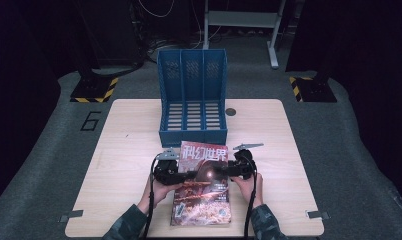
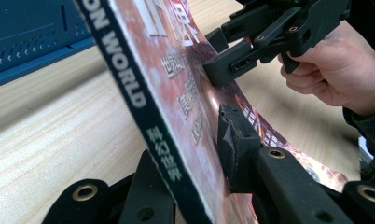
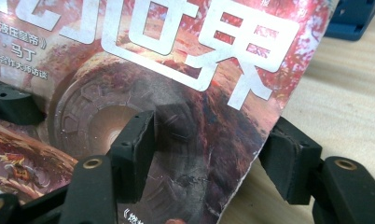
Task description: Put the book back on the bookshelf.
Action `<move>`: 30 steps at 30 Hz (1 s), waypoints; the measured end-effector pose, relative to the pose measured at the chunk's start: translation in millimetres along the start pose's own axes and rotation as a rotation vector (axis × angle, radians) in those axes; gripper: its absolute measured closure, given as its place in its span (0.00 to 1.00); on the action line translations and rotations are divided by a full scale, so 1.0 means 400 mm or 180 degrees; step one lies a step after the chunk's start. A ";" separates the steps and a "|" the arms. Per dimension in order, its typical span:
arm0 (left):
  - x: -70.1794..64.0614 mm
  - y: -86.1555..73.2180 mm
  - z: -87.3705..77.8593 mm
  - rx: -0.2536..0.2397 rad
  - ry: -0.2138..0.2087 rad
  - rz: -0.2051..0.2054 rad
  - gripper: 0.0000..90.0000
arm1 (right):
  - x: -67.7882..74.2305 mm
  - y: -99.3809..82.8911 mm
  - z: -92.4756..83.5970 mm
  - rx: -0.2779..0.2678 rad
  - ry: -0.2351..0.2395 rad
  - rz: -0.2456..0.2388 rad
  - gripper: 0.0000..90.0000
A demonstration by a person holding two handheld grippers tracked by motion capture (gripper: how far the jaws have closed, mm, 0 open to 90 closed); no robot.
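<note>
High view: you have the magazine (image 1: 201,187) on the wooden table (image 1: 124,165), just in front of the blue file rack (image 1: 192,97). Its far end is lifted toward the rack, its near end is down by the table's front edge. Left gripper (image 1: 175,172) sits on the magazine's left edge, right gripper (image 1: 228,170) on its right edge, both on the raised half.

Left gripper view: your left jaws are clamped on the magazine's spine edge, one jaw on the cover, one behind it. The rack is at upper left. The right gripper (image 2: 232,58) comes in over the far edge, your hand (image 2: 337,70) behind it.

Right gripper view: your right jaws straddle the magazine's (image 3: 176,93) edge with visible gaps, not pinching it. A corner of the rack (image 3: 356,16) sits beyond, top right.
</note>
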State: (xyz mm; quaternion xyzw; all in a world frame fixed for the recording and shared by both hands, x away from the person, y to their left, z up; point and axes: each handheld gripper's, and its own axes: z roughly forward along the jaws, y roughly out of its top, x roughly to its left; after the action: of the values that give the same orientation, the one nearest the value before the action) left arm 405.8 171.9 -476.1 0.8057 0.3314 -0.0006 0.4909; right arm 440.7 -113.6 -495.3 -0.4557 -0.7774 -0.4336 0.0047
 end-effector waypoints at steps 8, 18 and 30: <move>0.001 0.017 -0.010 0.0111 -0.0027 0.0079 0.83 | 0.015 0.010 -0.016 -0.0108 -0.0018 -0.0097 0.47; -0.017 0.047 -0.025 0.0190 -0.0021 0.0278 0.84 | 0.042 0.031 -0.049 -0.0249 -0.0105 -0.0289 0.48; -0.031 0.061 -0.035 0.0139 0.0035 0.0462 0.84 | 0.067 0.056 -0.082 -0.0363 -0.0187 -0.0446 0.50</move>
State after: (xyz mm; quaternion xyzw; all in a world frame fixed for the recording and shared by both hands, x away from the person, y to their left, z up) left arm 404.7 169.2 -445.4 0.8381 0.2747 0.0322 0.4702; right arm 428.3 -112.3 -448.8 -0.4122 -0.7812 -0.4628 -0.0745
